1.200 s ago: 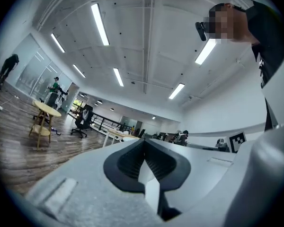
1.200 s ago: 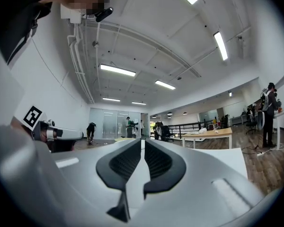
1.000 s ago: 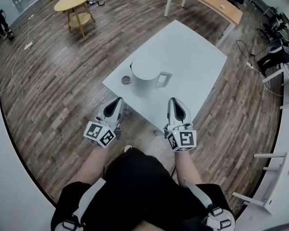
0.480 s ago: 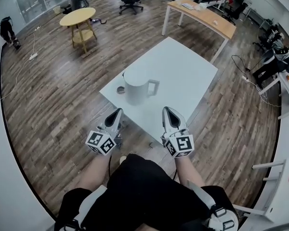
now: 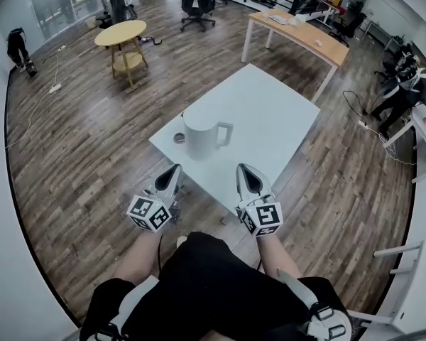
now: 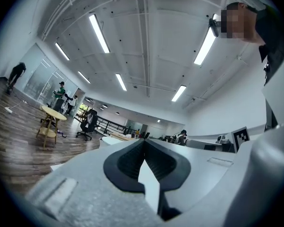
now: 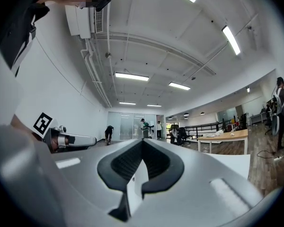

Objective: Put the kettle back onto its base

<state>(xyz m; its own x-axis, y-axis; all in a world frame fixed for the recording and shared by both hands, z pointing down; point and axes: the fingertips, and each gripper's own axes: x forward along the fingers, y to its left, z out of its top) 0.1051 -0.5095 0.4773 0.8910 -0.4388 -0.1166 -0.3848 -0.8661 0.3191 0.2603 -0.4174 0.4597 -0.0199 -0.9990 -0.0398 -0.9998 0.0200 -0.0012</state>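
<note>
White kettle is seen upright on the desk, ahead of and between the left hand-held gripper and right hand-held gripper, both closed and empty; a round base lies beside it.

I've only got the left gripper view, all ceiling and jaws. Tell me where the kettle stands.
Observer: The white kettle stands on the white table, near its closest corner in the head view.
Operator: Give me the base.
Observer: A small dark disc, likely the base, lies on the table just left of the kettle in that view.
Operator: Report the right gripper.
Observer: The right gripper is shut, nothing between its jaws.
</note>
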